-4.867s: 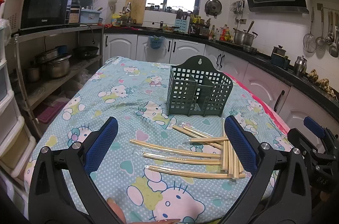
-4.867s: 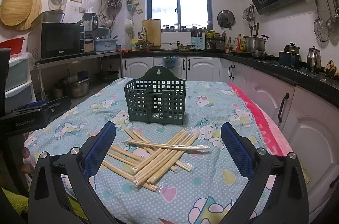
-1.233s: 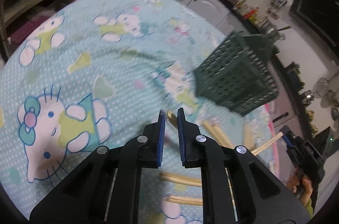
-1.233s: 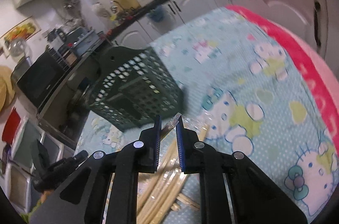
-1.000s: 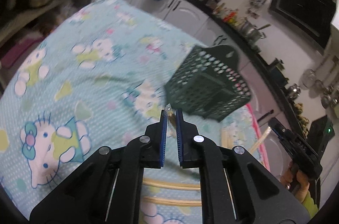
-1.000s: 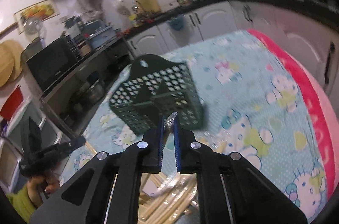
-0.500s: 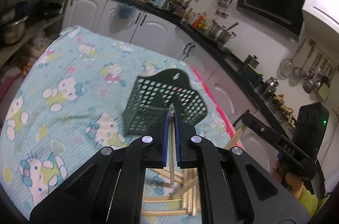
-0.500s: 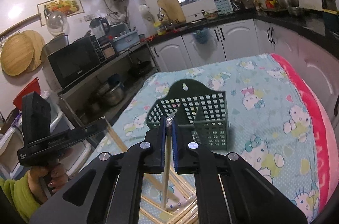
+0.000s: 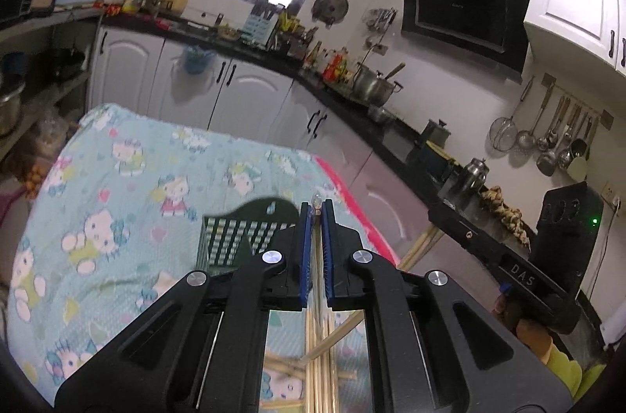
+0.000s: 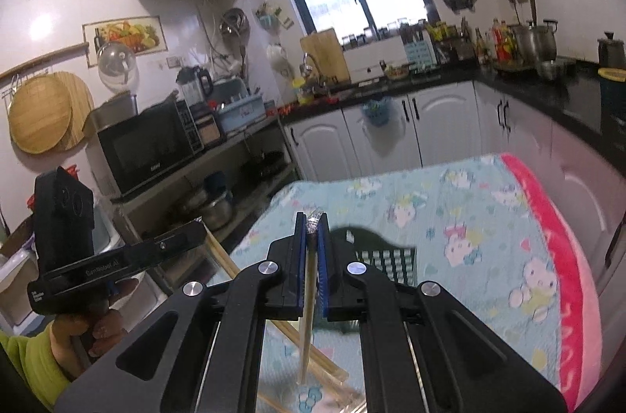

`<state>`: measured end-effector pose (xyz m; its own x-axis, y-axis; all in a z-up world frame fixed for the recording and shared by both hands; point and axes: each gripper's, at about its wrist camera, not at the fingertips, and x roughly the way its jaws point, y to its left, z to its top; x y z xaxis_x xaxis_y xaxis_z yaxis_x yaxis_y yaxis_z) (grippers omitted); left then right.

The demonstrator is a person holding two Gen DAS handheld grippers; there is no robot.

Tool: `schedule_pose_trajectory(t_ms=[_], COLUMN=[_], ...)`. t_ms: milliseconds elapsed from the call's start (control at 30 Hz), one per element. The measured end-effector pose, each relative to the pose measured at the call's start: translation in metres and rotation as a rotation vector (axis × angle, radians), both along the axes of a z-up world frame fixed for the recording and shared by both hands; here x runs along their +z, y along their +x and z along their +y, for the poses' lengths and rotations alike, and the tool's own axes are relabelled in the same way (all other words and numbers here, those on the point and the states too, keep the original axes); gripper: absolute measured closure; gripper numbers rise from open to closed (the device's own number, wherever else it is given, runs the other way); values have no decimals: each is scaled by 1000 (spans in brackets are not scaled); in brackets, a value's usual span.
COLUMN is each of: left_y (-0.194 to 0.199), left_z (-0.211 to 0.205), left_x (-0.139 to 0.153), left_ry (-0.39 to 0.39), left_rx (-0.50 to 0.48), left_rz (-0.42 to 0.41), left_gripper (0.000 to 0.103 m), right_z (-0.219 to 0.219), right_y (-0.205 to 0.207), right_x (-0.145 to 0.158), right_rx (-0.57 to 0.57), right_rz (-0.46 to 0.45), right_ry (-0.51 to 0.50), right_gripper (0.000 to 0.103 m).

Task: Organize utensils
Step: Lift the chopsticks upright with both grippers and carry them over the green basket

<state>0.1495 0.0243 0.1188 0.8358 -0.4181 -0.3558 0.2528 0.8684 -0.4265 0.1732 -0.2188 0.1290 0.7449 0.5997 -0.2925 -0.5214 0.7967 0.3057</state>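
Observation:
My left gripper (image 9: pixel 317 209) is shut on the top end of a plastic-wrapped pair of chopsticks (image 9: pixel 314 331), which hangs down between the fingers. My right gripper (image 10: pixel 312 218) is shut on another wrapped pair of chopsticks (image 10: pixel 307 315) in the same way. Both are held above the table, over and just short of the dark green slotted utensil basket (image 9: pixel 234 237) (image 10: pixel 385 250). Each view shows the other gripper off to the side with its sticks slanting down. Several loose chopsticks (image 9: pixel 285 370) (image 10: pixel 324 370) lie on the cloth below.
The table carries a light blue cartoon-cat cloth (image 9: pixel 129 170) with a pink edge (image 10: pixel 563 256) on the right. White cabinets and a black counter (image 9: pixel 352 88) run behind and to the right. A shelf with a microwave (image 10: pixel 144 147) and pots stands on the left.
Both grippers have risen from the table, each carrying its chopsticks up. The basket has dropped lower in both views and is now partly hidden behind the fingers.

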Motion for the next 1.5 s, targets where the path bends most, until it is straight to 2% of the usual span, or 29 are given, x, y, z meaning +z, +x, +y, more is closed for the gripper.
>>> schedule_pose_trajectory(t_ms=[167,533,867,1067,1500], left_y=[9,27,39,43,51], left_z=[6,30,44,44,37], left_x=[24,57,61,53,20], left_ry=[7,37,58,86,135], left_rx=[38,151,221,241,239], left_rz=[-48,-116,-136,-146,-114], left_gripper=[100,100,100,100,100], right_z=[-5,-18,-27,-24,-11], right_y=[5,28,55,69,89], right_x=[21,54,66,58,12], right_rx=[-25,-106,-185,-218,-246], right_rz=[-51,-121,-146,-142,-112], right_ry=[15,41,36,14,-27], right_gripper=[97,97,97,98,97])
